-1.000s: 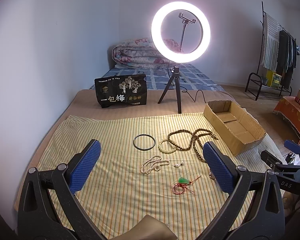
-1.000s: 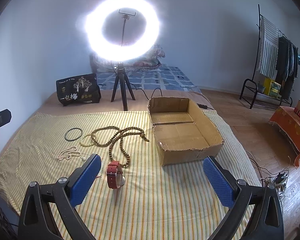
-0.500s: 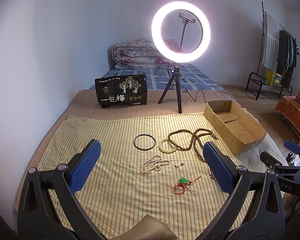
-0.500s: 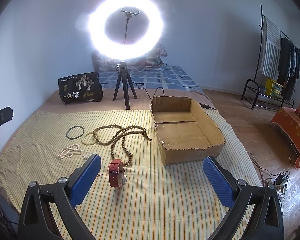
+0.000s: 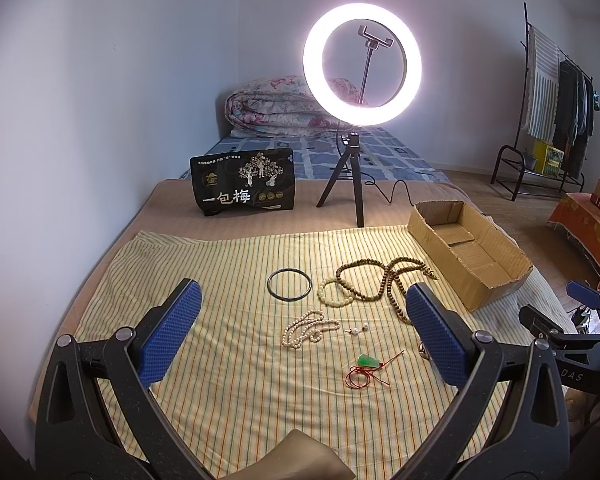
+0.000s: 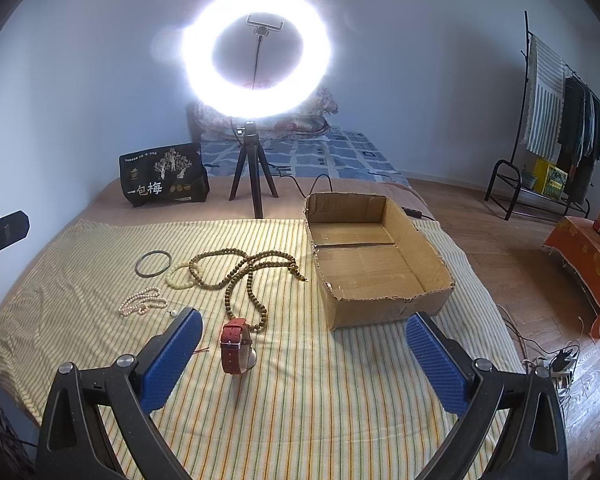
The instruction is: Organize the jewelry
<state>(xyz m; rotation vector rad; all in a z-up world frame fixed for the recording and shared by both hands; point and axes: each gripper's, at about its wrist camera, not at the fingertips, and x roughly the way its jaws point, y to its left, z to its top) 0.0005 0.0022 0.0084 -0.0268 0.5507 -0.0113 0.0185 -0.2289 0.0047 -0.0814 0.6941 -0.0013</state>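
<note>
Jewelry lies on a yellow striped cloth (image 5: 228,384): a dark bangle (image 5: 289,285), a pale bead bracelet (image 5: 334,294), a long brown bead necklace (image 5: 384,284), a pearl strand (image 5: 307,327), pearl earrings (image 5: 358,329) and a green pendant on red cord (image 5: 366,365). A red-strapped watch (image 6: 236,345) stands upright near the brown beads (image 6: 244,276). The open cardboard box (image 6: 374,256) sits at the right, with nothing in it. My left gripper (image 5: 302,334) hovers open over the pearls. My right gripper (image 6: 304,352) is open in front of the box, the watch between its fingers without touching.
A lit ring light on a tripod (image 5: 360,128) and a black snack bag (image 5: 244,188) stand behind the cloth. A folded quilt (image 5: 276,108) lies on the bed beyond. A clothes rack (image 5: 556,112) and an orange-covered stand (image 6: 584,256) are on the wooden floor at right.
The right gripper's view has drifted slightly left and forward, so the box and watch sit further right in it. The left gripper has stayed still. Both remain open.
</note>
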